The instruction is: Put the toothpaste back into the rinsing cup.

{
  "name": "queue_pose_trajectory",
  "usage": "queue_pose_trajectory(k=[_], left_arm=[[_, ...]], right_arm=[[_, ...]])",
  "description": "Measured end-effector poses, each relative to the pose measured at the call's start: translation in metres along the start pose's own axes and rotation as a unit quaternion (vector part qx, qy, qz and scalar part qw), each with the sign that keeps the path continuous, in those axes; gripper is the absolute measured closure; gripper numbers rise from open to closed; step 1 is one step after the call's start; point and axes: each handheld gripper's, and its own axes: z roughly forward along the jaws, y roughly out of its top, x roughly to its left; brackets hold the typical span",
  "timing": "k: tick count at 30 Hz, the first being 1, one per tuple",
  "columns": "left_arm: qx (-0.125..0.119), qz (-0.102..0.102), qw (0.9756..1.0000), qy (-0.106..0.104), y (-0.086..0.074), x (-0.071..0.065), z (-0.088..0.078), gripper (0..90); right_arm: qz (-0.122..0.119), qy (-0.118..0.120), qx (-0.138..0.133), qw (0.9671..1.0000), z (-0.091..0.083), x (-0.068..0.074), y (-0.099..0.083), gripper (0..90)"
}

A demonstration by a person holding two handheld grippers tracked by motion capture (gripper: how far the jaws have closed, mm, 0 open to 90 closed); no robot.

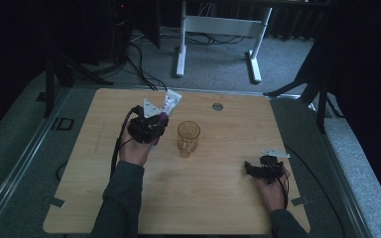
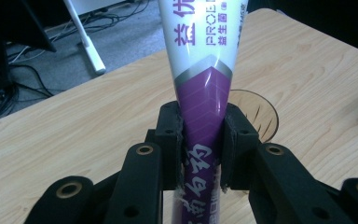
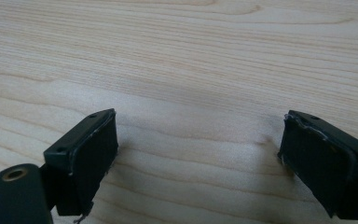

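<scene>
Toothpaste tube [image 2: 204, 84] clamped in left gripper [image 1: 151, 130], long axis toward upper right, beside amber glass [image 1: 188, 138]; right gripper [image 3: 198, 154] agape over bare tabletop [image 1: 218, 198].

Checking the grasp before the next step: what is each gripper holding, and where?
Left gripper clamps the toothpaste tube at its purple lower end. Right gripper is open, holding nothing.

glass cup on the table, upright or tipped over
Upright: the amber glass cup stands on its base on the table, open mouth up, beside the left gripper.
</scene>
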Motion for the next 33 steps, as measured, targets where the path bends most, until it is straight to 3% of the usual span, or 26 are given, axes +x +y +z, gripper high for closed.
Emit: queue_pose_trajectory(k=[33], left_arm=[[-0.027,0.015,0.9993,-0.022,0.009,-0.011,0.008,72.0]], right_arm=[[0.0,0.001,0.0,1.0,0.0,0.0,0.0,11.1]])
